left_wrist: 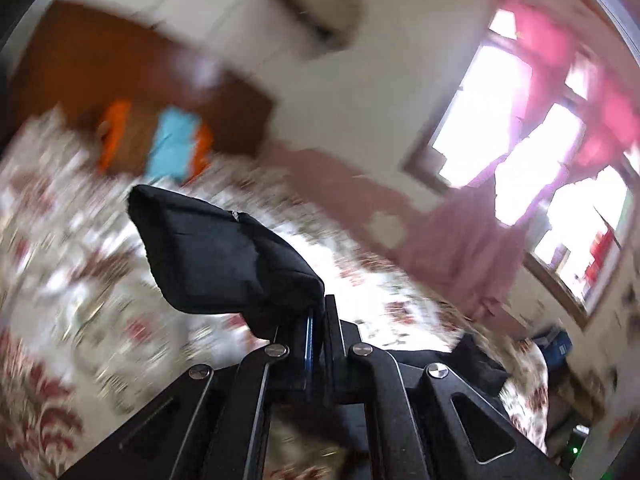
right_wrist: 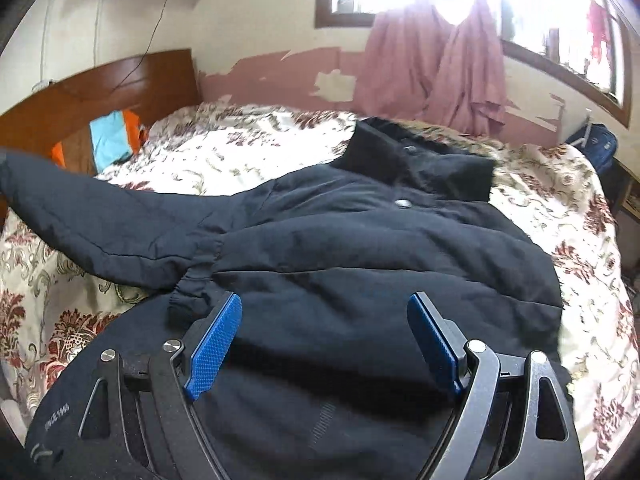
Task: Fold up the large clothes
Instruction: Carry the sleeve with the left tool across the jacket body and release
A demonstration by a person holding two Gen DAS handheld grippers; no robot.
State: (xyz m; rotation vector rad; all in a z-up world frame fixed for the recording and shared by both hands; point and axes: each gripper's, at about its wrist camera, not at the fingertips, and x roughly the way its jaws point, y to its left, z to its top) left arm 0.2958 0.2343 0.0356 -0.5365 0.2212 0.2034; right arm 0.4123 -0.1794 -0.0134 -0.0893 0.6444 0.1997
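Note:
A large dark padded jacket lies spread on the bed, collar toward the window. One sleeve stretches out to the left and rises off the cover. In the left wrist view, my left gripper is shut on the end of that sleeve, which sticks up and to the left beyond the jaws. My right gripper hangs open over the jacket's lower body, its blue pads wide apart with only flat fabric beneath. A gathered cuff lies just by its left finger.
The bed has a floral cover and a brown wooden headboard. A folded orange and light-blue cloth lies near the headboard. Pink curtains hang under a bright window at the back. A blue bag stands beyond the bed's right side.

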